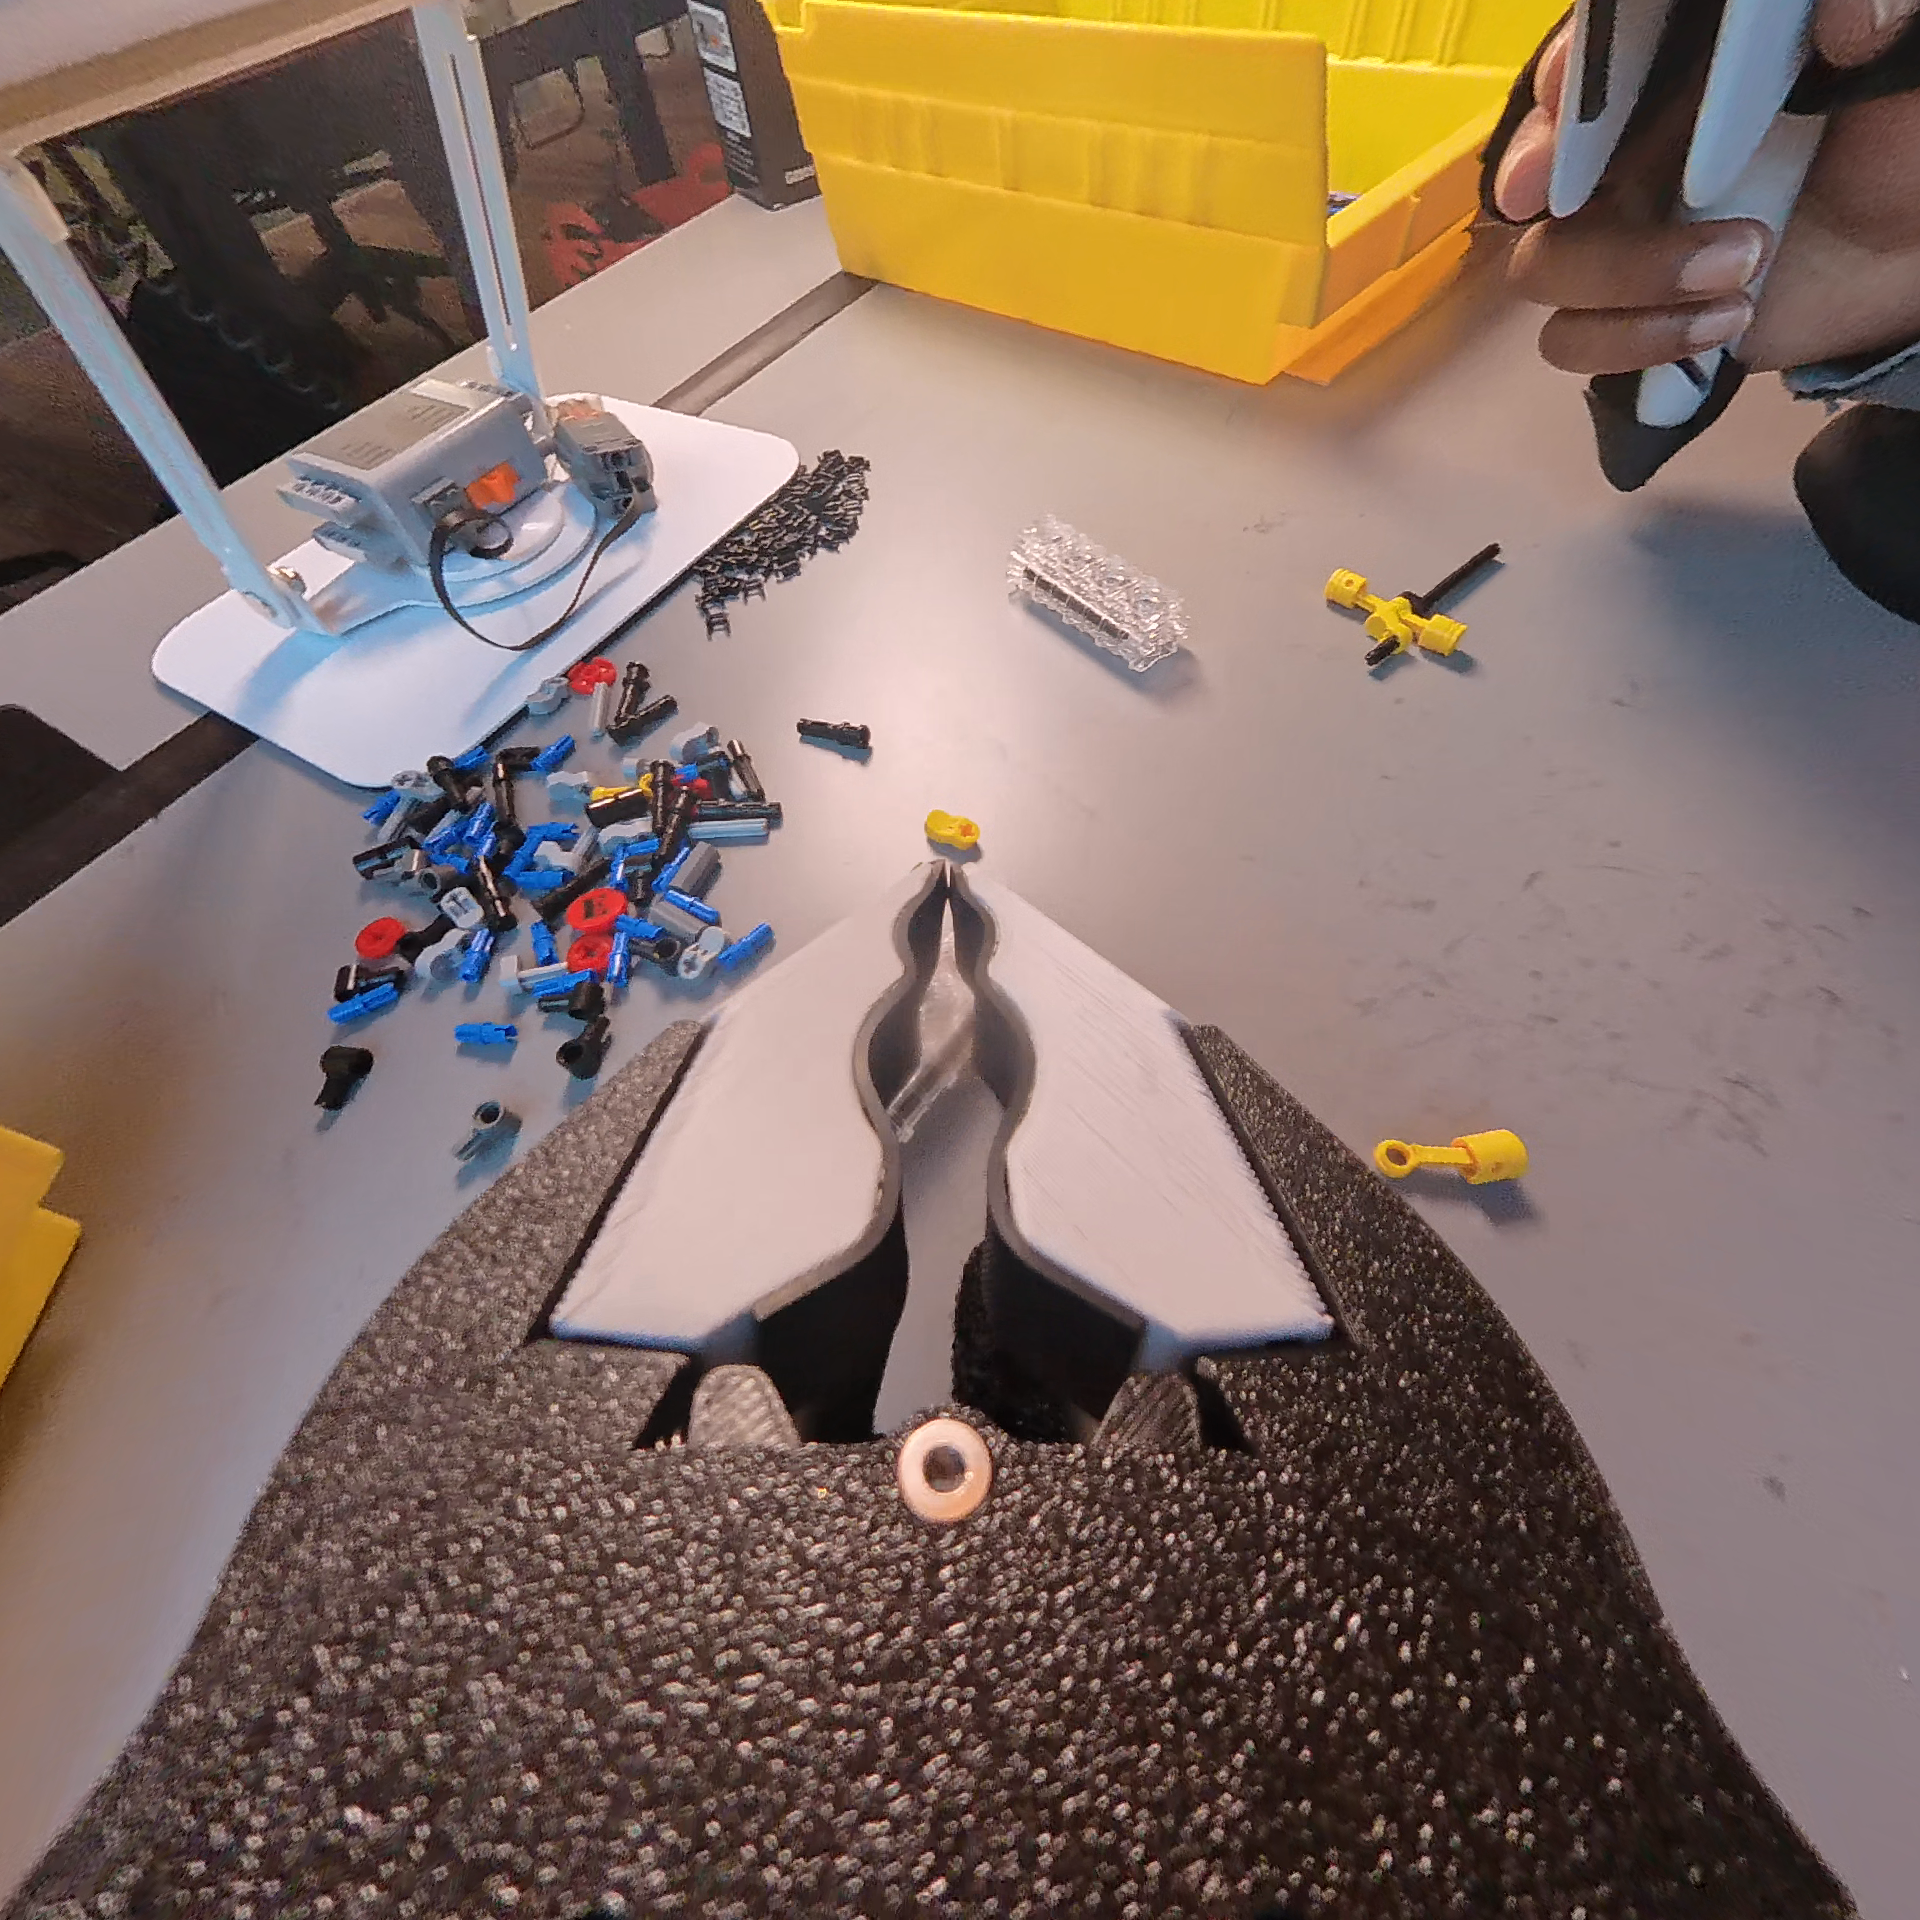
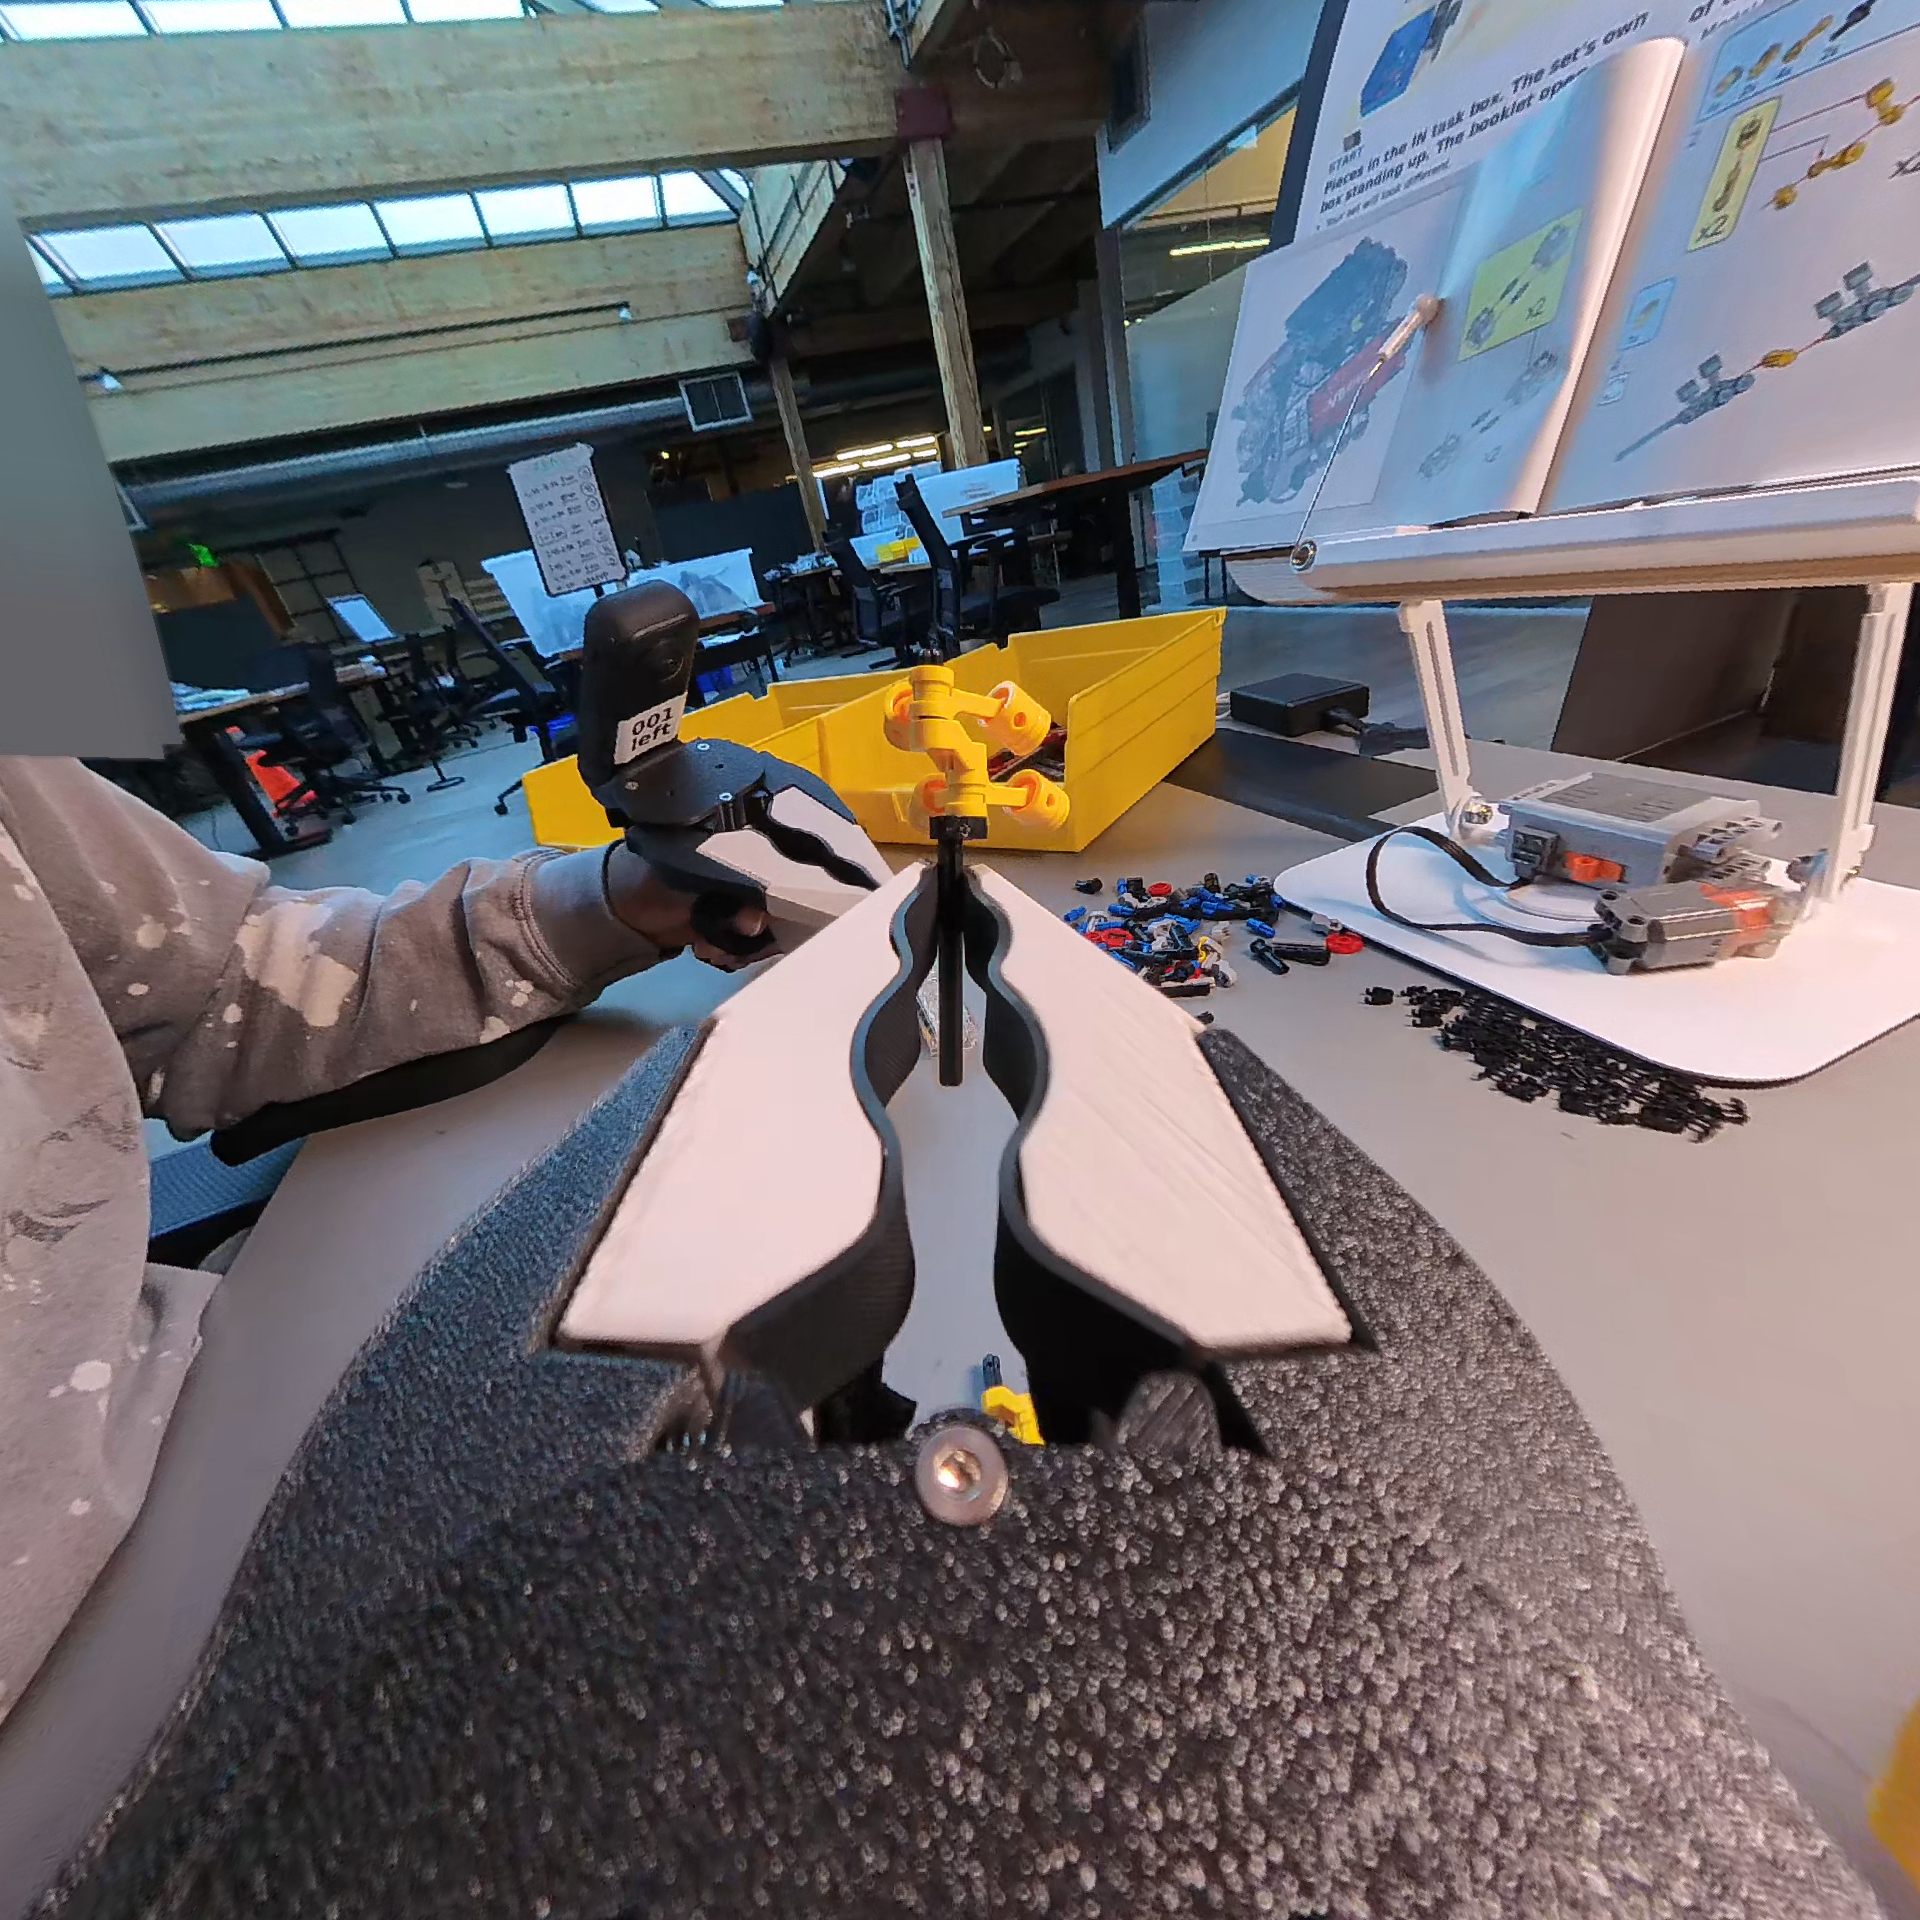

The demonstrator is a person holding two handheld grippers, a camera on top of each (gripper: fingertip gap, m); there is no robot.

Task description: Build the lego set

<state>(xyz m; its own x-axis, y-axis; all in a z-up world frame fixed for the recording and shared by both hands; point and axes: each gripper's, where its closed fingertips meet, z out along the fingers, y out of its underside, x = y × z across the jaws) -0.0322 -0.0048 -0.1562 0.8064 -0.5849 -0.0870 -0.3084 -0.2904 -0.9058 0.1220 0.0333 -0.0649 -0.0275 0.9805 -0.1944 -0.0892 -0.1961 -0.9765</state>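
A: In the left wrist view, what is the left gripper doing?

B: It is clenched, the tips meet and nothing is between them. It hangs low over the grey table, just behind a small yellow connector. To its left is a pile of small pieces, blue, black, red and grey. Farther off lie a clear block and a yellow piston assembly on a black axle. One single yellow piston lies at the right.

A: And the right wrist view?

B: The right gripper is grasping a black axle, upright, held above the table. Yellow piston parts sit on its top end. Behind are a yellow bin and the instruction booklet on a white stand.
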